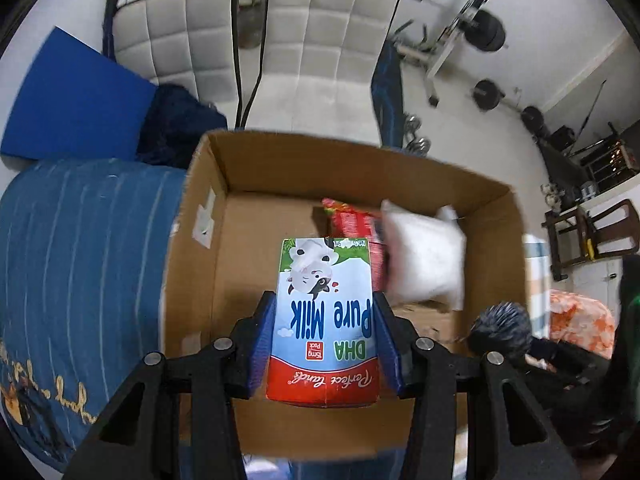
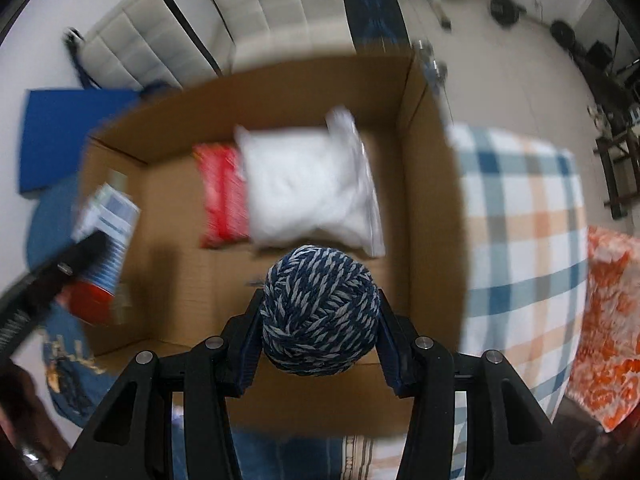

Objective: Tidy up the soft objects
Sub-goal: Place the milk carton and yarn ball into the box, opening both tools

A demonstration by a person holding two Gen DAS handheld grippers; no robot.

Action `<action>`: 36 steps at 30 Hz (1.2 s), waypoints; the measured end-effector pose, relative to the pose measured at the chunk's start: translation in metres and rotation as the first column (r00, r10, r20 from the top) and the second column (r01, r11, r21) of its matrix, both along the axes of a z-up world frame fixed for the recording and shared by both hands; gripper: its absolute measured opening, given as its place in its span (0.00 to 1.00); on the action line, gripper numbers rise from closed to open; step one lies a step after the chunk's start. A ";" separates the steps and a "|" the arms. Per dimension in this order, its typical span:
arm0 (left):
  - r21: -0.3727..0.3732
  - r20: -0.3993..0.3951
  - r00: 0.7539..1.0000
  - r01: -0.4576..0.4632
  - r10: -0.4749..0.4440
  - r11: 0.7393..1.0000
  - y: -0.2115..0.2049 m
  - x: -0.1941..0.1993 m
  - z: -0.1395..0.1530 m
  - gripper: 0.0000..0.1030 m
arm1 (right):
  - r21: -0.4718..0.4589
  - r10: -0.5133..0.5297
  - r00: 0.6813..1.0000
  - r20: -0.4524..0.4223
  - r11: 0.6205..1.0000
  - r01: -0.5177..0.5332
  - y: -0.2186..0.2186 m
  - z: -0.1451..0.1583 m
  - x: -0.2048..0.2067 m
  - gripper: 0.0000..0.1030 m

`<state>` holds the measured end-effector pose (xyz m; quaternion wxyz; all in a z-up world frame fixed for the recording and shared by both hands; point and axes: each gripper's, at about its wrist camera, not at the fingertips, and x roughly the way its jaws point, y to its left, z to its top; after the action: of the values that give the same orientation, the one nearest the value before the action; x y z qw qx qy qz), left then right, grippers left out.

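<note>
My left gripper point(image 1: 324, 312) is shut on a blue, white and red "Pure Milk" pack point(image 1: 324, 320) and holds it above the open cardboard box point(image 1: 280, 160). My right gripper point(image 2: 320, 312) is shut on a blue and grey yarn ball point(image 2: 320, 312) above the same box point(image 2: 424, 208). Inside the box lie a white stuffing bag point(image 2: 308, 188) and a red packet point(image 2: 220, 196); both also show in the left wrist view, the bag point(image 1: 428, 260) and the packet point(image 1: 352, 220). The yarn ball point(image 1: 500, 328) shows at the right in the left wrist view. The milk pack point(image 2: 108, 232) shows at the left in the right wrist view.
A blue striped cushion point(image 1: 80, 260) lies left of the box and a plaid cushion point(image 2: 520, 240) right of it. An orange floral cushion point(image 2: 608, 320) is further right. White chairs point(image 1: 320, 60), a blue mat point(image 1: 76, 92) and gym weights point(image 1: 488, 92) stand beyond.
</note>
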<state>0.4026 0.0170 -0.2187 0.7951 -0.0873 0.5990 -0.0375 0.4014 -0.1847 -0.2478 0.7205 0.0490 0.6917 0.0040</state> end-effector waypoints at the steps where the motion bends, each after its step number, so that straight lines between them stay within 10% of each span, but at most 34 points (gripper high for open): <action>1: 0.010 -0.016 1.000 0.001 -0.001 1.000 0.000 0.007 -0.011 0.42 | -0.007 -0.008 1.000 -0.026 1.000 0.008 0.001 -0.015 0.004 0.50; 11: 0.033 -0.171 0.985 -0.024 0.029 0.999 0.003 0.063 -0.099 0.42 | -0.057 -0.035 0.983 -0.182 0.998 0.024 0.002 -0.099 0.023 0.52; 26: 0.090 -0.170 0.985 0.037 -0.022 0.995 -0.010 0.085 -0.104 0.46 | -0.086 -0.008 0.973 -0.229 0.996 -0.013 0.007 -0.121 0.026 0.56; 36: 0.106 -0.084 0.996 0.019 -0.010 0.994 0.001 0.080 -0.070 0.91 | -0.052 0.021 0.984 -0.180 0.998 -0.031 0.033 -0.104 0.019 0.92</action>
<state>0.4828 0.0182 -0.2891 0.7725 -0.0418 0.6335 -0.0075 0.4201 -0.1521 -0.3518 0.6564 0.0202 0.7541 -0.0100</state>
